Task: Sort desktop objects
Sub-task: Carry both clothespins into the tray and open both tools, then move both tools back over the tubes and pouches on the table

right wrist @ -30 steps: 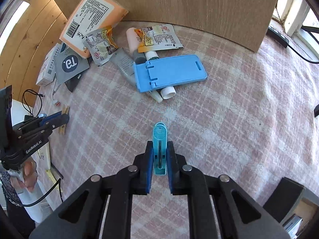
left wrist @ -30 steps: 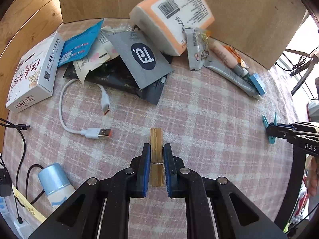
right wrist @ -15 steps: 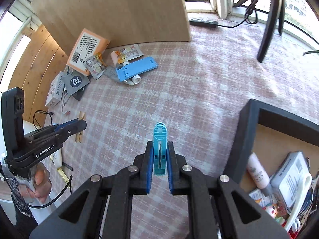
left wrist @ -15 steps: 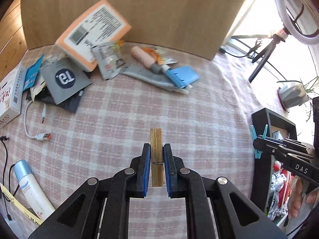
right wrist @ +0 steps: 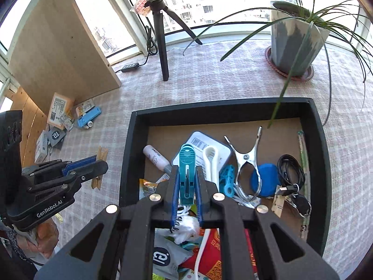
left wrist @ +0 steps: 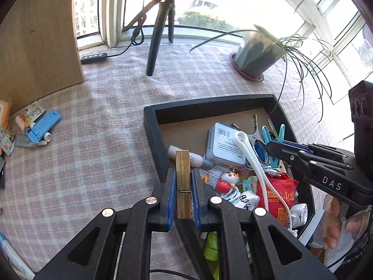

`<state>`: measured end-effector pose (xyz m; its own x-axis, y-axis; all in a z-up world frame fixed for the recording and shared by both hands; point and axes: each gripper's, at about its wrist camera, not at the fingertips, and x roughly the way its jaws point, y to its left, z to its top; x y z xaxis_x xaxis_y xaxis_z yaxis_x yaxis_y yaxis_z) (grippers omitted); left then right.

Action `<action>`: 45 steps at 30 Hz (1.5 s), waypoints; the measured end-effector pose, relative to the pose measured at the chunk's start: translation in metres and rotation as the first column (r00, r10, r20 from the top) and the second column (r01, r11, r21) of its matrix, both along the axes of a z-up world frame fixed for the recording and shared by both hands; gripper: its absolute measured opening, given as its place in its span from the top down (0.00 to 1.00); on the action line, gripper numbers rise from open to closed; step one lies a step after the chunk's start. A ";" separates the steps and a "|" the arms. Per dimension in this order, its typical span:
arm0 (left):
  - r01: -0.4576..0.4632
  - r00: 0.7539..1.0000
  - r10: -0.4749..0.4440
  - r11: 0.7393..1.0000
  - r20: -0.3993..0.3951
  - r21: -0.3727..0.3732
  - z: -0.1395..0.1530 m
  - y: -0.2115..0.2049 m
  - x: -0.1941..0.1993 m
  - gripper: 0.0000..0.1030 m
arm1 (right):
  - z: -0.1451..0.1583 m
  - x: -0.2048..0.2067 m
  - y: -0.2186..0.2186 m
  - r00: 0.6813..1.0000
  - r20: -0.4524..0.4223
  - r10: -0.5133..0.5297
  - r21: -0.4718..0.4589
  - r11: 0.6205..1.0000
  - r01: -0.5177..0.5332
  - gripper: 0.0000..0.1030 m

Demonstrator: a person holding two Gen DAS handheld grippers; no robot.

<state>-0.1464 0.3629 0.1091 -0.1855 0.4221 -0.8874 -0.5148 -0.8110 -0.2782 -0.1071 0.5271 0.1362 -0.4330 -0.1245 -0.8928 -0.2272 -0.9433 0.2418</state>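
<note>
Whole surface is a table under a pink-and-white checked cloth (left wrist: 98, 154). Sitting right on it ahead of the tongs: a black rectangular tray with raised walls (right wrist: 233, 107), stuffed with odds and ends. Past the tray there's a grey plant pot on a round reddish mat (right wrist: 291, 53), a black tripod leg (right wrist: 163, 56) and a black power strip (left wrist: 94, 58). Off to the left a light wooden board (right wrist: 58, 46) stands upright, with a blue plastic phone stand (left wrist: 43, 126) and some packets beside it.
</note>
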 end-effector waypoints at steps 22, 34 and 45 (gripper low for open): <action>-0.013 0.996 0.007 0.997 -0.090 -0.070 0.027 -0.016 -0.009 0.48 | 0.028 -0.017 -0.015 0.998 -0.034 0.044 -0.028 0.999 -0.045 0.49; -0.452 0.892 0.445 0.884 -0.078 -0.120 0.033 -0.285 -0.133 0.48 | 0.030 -0.151 -0.203 0.927 -0.042 0.372 -0.026 0.928 -0.373 0.43; -0.675 0.723 0.691 0.707 0.004 -0.212 -0.037 -0.463 -0.227 0.53 | -0.036 -0.274 -0.311 0.926 0.046 0.375 -0.053 0.926 -0.373 0.43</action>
<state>-0.3730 -0.0999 0.0719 -0.2868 0.0367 -0.9573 0.2168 -0.9709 -0.1022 -0.3808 0.2166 0.0999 -0.2983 -0.3061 -0.9041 0.1263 -0.9515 0.2805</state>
